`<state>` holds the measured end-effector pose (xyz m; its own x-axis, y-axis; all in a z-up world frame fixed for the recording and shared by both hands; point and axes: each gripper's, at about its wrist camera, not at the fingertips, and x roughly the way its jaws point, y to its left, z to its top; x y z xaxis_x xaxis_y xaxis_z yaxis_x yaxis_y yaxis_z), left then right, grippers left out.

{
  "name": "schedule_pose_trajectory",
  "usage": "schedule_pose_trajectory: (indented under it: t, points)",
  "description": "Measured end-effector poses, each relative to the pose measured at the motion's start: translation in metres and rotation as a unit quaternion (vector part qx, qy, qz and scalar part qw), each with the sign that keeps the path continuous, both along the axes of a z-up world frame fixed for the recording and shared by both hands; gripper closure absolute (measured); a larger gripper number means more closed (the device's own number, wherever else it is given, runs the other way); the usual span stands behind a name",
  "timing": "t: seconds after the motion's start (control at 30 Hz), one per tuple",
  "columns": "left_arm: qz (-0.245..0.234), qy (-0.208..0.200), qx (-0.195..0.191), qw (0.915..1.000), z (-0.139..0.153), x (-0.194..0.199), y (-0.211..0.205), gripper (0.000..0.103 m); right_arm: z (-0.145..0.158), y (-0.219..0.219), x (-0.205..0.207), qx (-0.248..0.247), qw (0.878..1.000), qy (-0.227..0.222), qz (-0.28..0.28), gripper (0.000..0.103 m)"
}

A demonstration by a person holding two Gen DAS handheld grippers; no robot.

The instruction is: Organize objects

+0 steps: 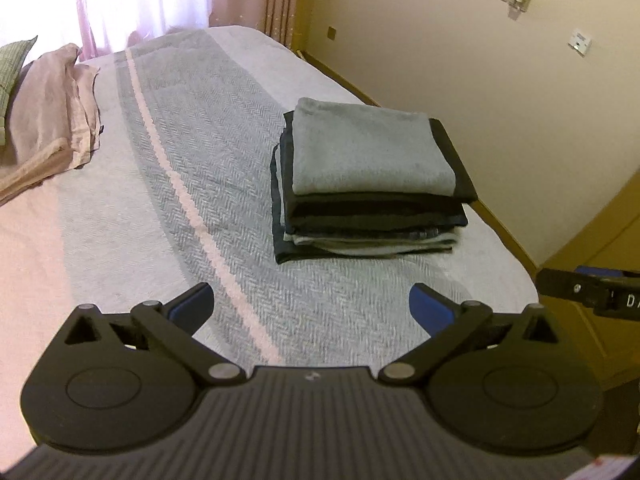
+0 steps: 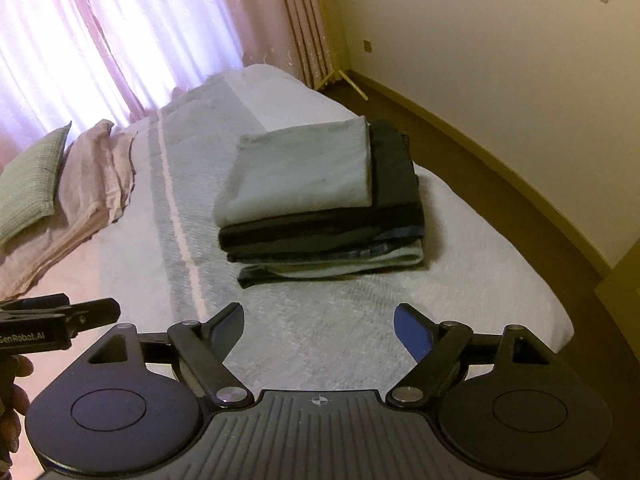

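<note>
Lying ahead of both spread jaws, untouched: folded clothes stack (image 1: pixel 372 184) (image 2: pixel 320 204).

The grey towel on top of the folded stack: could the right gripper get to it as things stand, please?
Probably yes: the right gripper is open, empty and faces the grey towel, with only bare bedspread between them.

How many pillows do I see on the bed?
2, both at the bed's far left: a green pillow at the edge, a pink pillow beside it. More may be hidden.
</note>
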<state>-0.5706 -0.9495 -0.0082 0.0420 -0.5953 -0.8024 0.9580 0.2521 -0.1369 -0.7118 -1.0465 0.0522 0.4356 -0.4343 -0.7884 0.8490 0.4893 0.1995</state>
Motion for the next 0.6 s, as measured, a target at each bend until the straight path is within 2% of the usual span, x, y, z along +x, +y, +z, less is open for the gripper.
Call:
schedule_pose_trajectory:
  t: [0.2,0.6]
  points:
    - [-0.005,-0.011,0.000,0.9999,0.008,-0.002,0.016,0.001,0.009,0.018,0.003,-0.001,1.000,0.000,-0.001,0.023]
    - [0.015,-0.011,-0.017,0.9997,0.021,-0.022,0.005,0.001,0.023,0.001,-0.001,-0.026,0.999,0.018,0.022,0.023]
